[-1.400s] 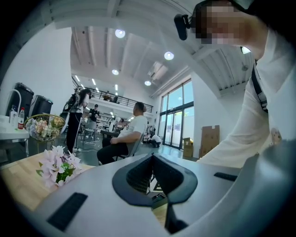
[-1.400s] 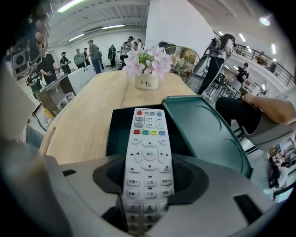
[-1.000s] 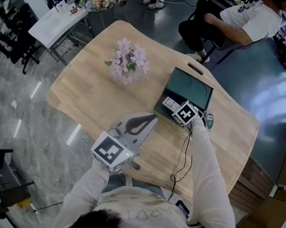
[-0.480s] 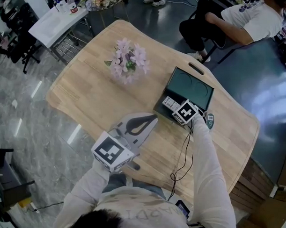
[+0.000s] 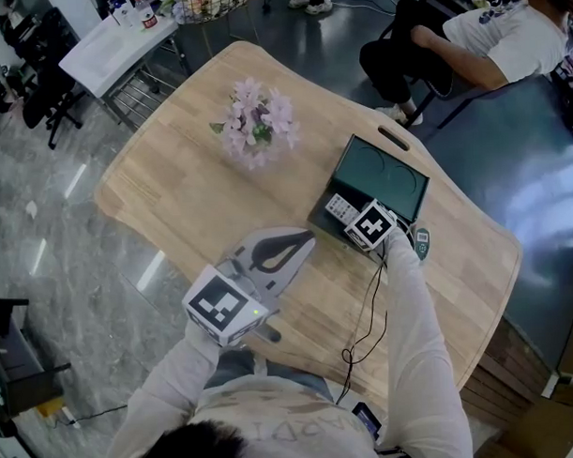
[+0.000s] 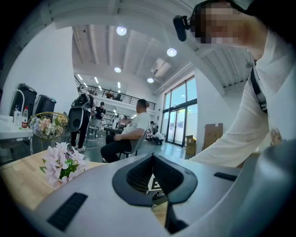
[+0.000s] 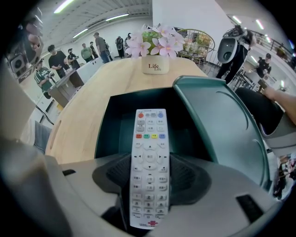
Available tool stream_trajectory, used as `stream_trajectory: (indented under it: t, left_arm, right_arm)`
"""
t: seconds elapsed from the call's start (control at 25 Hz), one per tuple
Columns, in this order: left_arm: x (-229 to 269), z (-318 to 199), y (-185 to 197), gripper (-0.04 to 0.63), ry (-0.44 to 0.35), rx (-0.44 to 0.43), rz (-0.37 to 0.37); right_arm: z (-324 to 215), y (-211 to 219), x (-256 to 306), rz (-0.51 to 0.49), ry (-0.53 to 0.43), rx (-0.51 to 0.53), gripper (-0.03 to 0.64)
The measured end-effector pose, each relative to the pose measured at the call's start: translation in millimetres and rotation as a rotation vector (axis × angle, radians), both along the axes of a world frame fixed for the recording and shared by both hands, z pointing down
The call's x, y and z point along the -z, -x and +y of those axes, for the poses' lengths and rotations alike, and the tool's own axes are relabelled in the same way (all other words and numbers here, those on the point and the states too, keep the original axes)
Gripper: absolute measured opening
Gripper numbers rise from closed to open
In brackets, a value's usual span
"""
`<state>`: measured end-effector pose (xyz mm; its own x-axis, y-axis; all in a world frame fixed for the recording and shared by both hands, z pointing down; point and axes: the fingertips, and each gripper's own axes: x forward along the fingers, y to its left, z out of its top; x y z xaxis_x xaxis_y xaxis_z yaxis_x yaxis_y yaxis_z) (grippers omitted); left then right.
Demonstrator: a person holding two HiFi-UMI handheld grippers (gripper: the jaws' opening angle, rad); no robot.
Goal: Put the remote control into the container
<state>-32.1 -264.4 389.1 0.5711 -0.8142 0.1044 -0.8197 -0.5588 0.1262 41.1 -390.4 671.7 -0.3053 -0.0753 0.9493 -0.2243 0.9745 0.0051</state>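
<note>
Two claws were held over the wooden surface (image 5: pixel 187 194). By the near edge, the left claw (image 5: pixel 304 239) hung clenched, its jaws meeting at the tips with nothing between them. Further in, toward the right edge, the right claw (image 7: pixel 149 163) was clamped on the lower part of a white remote control (image 7: pixel 149 134), keypad up. The remote's top end reached over the near wall of the dark green container (image 7: pixel 115 127) and hung above its hollow, not touching the bottom. The container's lid (image 7: pixel 222 115) stood open on the right side. Beyond it, nearer the far edge, a pot of pale pink flowers (image 7: pixel 155 44) stood well apart from the container. Past the surface, a seated person (image 5: pixel 468 43) and several standing people showed.
</note>
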Motion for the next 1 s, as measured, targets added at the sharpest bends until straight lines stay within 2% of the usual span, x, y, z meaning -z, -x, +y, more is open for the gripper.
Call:
stream_trajectory:
  t: [0.32,0.6,0.68,0.76,1.0]
  left_arm:
    - [0.0,0.5,0.7,0.012,0.005,0.002,-0.010]
    - [1.5,3.9,0.0,0.012,-0.001,-0.005,-0.010]
    - [2.0,5.7,-1.1,0.012,-0.002,-0.009,-0.013]
    - [3.5,8.1,-2.7,0.012,-0.006,-0.016,-0.015]
    - [10.5,16.7,-8.5,0.012,-0.024,-0.039,-0.018]
  right_arm:
    - [1.4,6.9,2.7,0.000,-0.012,0.018,0.238]
    - [-2.7,9.6,18.8,-0.064,-0.051,-0.012,0.230]
    - [-3.6,11.1,27.1,-0.084,-0.089,-0.012,0.182]
    - [-7.3,14.4,37.3,-0.123,-0.148,-0.012,0.055]
    - [-11.9,12.8,67.0,-0.255,-0.214,-0.121,0.018]
